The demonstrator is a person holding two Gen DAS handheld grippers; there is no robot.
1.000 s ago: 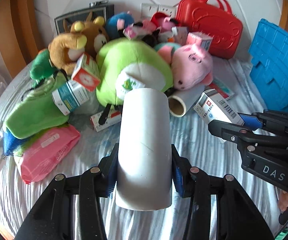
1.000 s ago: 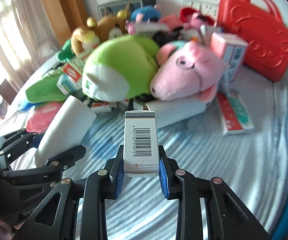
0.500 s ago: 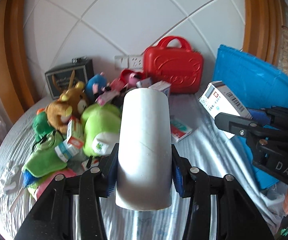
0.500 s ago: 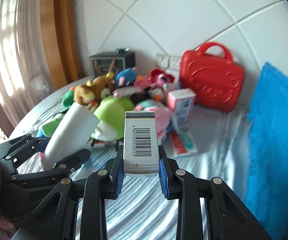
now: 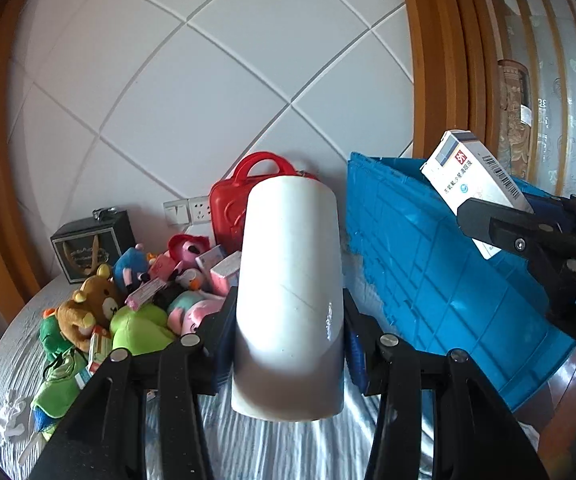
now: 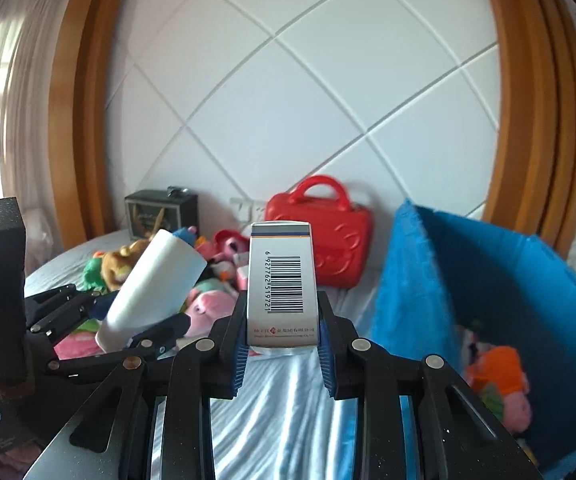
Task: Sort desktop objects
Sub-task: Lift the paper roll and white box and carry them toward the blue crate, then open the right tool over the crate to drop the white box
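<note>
Both tongs are loaded and raised above the grey-striped bed (image 6: 279, 400). Left tongs (image 5: 288, 336) are closed around the lower half of a smooth white cardboard tube (image 5: 292, 292): light, hollow, probably crushable and slick, so a gentle mid-body squeeze suits it. Right tongs (image 6: 281, 344) clamp the base of a white barcoded medicine carton (image 6: 280, 280), stiff-edged and light, beside the blue plastic crate (image 6: 488, 280).
</note>
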